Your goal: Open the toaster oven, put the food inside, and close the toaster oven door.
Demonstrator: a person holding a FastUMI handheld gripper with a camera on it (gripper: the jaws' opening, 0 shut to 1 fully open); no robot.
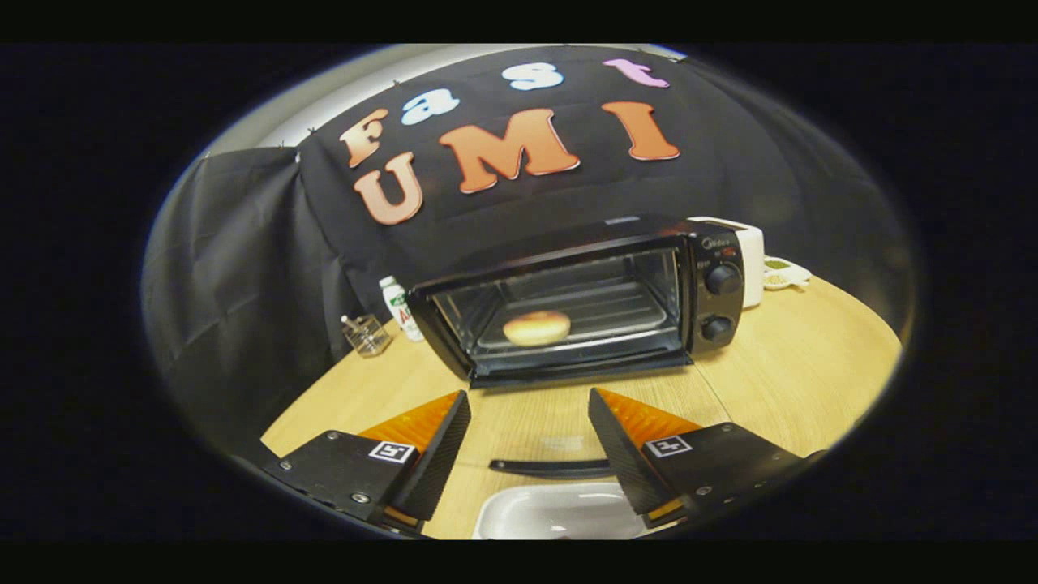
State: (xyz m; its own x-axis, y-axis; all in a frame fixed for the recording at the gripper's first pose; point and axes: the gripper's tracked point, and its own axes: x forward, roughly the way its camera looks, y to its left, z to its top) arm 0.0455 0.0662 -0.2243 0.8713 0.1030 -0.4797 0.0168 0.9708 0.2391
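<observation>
A black toaster oven (718,243) stands on the wooden table (803,373) beyond my fingers. Its glass door is folded down flat toward me, and the door's black handle (551,468) lies between my fingers. A round golden bun (536,328) rests on the tray inside the oven cavity. My gripper (529,393) is open and holds nothing, its tips a short way in front of the oven's mouth, above the lowered door. A white dish (559,511) sits just under and behind the handle, close to me.
A small white bottle (397,304) and a clear glass jar (366,334) stand left of the oven. A white appliance (754,255) and a small pale object (784,274) sit behind its right side. Bare table stretches to the right.
</observation>
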